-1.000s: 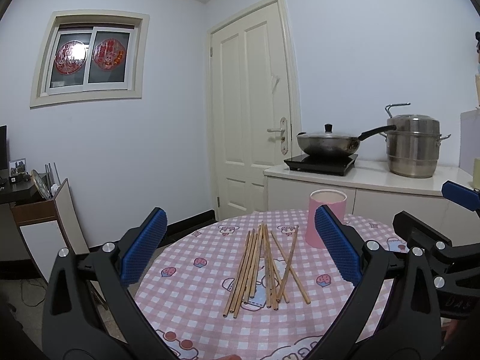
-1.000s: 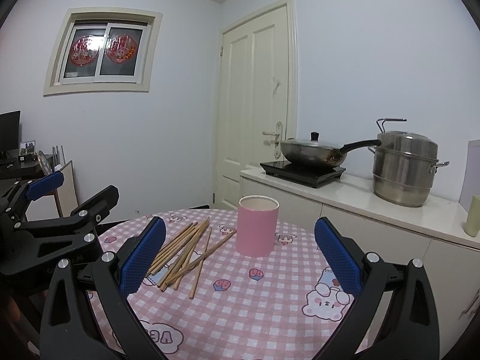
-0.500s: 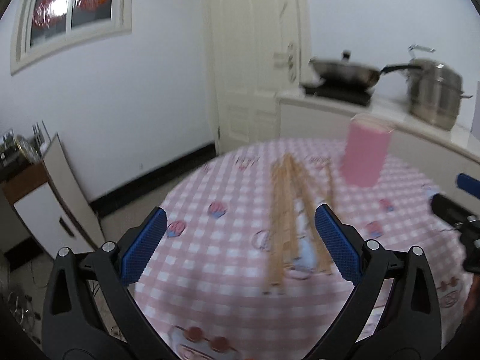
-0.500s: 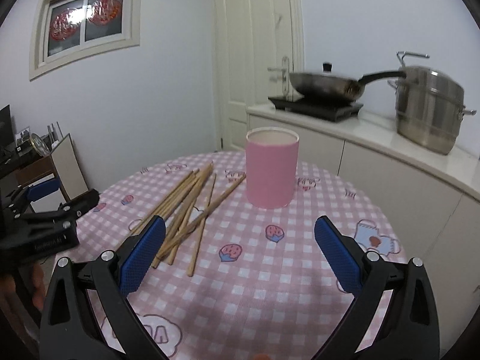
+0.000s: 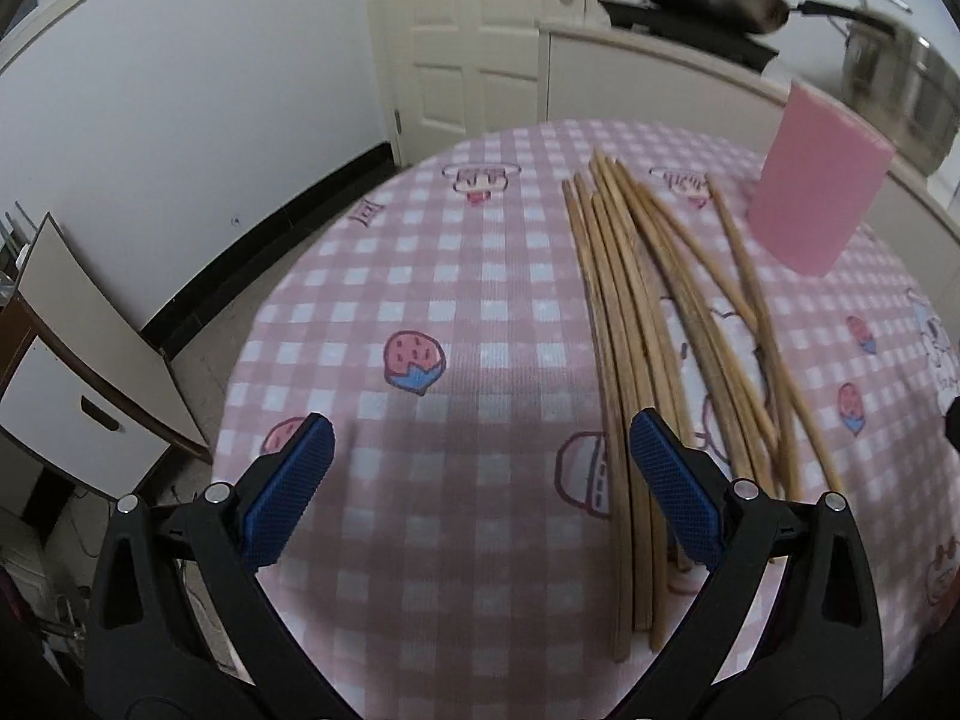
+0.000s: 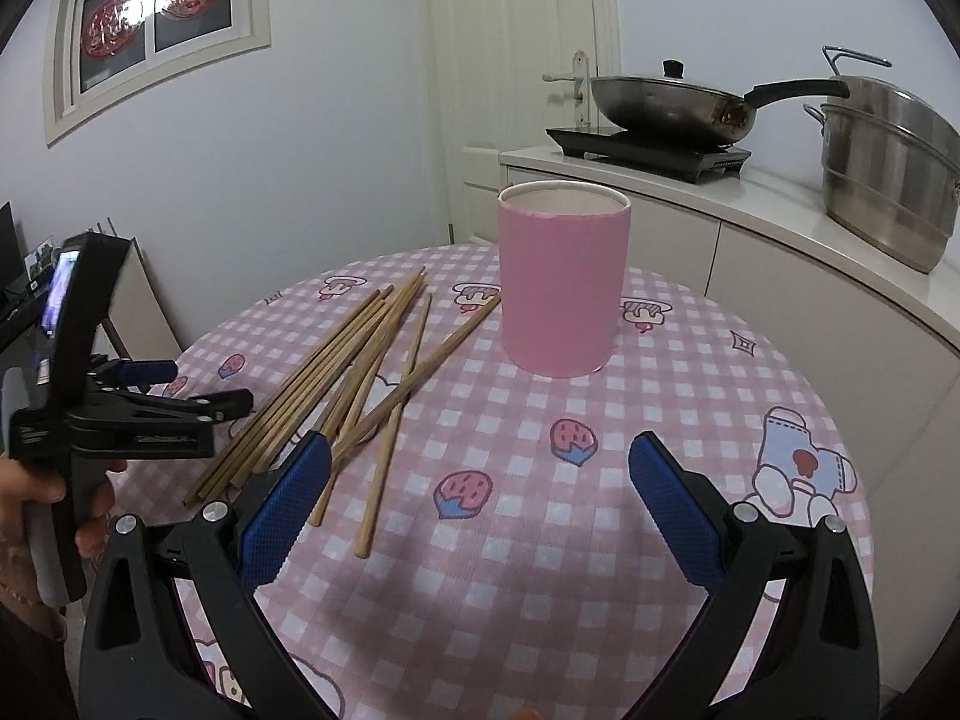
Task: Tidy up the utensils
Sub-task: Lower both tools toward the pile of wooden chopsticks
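Surface: pink checked tablecloth [image 6: 600,420].
Chopsticks [image 5: 624,324]: loose pile, 9 o'clock of pink cup [image 6: 563,282].
Left gripper [image 5: 480,474]: spread, empty.
Right gripper [image 6: 480,480]: spread, empty.

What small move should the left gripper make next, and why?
Probably ease the left gripper a little to its right and down, so its open jaws straddle the near ends of the chopsticks. They lie loose on the checked tablecloth, mostly past its right finger, and nothing is held yet. The pink cup stands upright and empty-looking, ready to receive them.
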Tool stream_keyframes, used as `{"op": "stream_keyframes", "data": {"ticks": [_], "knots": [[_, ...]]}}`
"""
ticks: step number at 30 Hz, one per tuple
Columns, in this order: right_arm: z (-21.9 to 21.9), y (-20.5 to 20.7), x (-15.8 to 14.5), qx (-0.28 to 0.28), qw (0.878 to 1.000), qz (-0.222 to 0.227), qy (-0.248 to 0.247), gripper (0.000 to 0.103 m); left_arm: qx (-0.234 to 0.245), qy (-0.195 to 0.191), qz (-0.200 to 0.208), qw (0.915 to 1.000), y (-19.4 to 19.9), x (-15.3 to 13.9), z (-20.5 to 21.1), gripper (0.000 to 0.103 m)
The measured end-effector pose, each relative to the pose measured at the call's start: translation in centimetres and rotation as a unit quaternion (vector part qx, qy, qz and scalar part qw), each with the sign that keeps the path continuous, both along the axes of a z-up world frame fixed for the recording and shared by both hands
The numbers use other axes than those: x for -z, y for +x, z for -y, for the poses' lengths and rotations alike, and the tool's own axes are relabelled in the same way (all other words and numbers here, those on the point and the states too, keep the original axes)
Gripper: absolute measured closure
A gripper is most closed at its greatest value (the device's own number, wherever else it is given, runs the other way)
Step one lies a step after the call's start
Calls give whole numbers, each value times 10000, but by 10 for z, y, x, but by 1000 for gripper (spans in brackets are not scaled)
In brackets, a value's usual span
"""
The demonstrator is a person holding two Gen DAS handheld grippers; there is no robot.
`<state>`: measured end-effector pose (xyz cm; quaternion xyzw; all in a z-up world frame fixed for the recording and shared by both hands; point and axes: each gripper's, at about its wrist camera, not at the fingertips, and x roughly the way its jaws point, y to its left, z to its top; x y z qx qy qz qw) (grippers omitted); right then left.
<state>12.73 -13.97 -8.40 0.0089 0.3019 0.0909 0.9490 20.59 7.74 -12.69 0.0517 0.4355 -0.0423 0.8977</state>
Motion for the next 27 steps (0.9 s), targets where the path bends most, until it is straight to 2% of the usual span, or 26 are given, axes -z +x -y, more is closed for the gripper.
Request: {"op": "stream_keyframes", "data": {"ticks": [3, 9, 12, 17, 19, 21, 22, 24, 25, 27], "knots": [[2, 4, 1, 15, 10000, -26, 14, 7, 23, 203, -104, 9997, 7, 4, 3, 6], [4, 15, 5, -37, 9999, -151, 14, 7, 30, -46, -353, 9994, 20, 1, -7, 6], [1, 21, 7, -89, 9997, -223, 14, 7, 136, -107, -649, 9977, 32, 5, -2, 6], [-2, 32, 13, -71, 9990, -378, -231, 7, 151, 60, -640, 9978, 40, 6, 0, 6], [-5, 36, 15, -105, 9985, -436, -306, 7, 130, 87, -588, 9981, 44, 5, 3, 9], [-11, 44, 18, -178, 9978, -472, -431, 7, 168, -114, -607, 9980, 50, 3, 3, 26], [-12, 47, 19, -201, 9974, -512, -473, 7, 159, -127, -594, 9980, 52, 3, 4, 31], [-15, 55, 20, -295, 9967, -598, -457, 8, 188, -145, -504, 9984, 54, -1, 7, 62], [-16, 59, 22, -343, 9963, -658, -440, 9, 185, -156, -483, 9985, 53, -2, 8, 68], [-20, 69, 25, -473, 9948, -844, -329, 22, 181, -129, -411, 9989, 48, 0, 9, 82]]}}
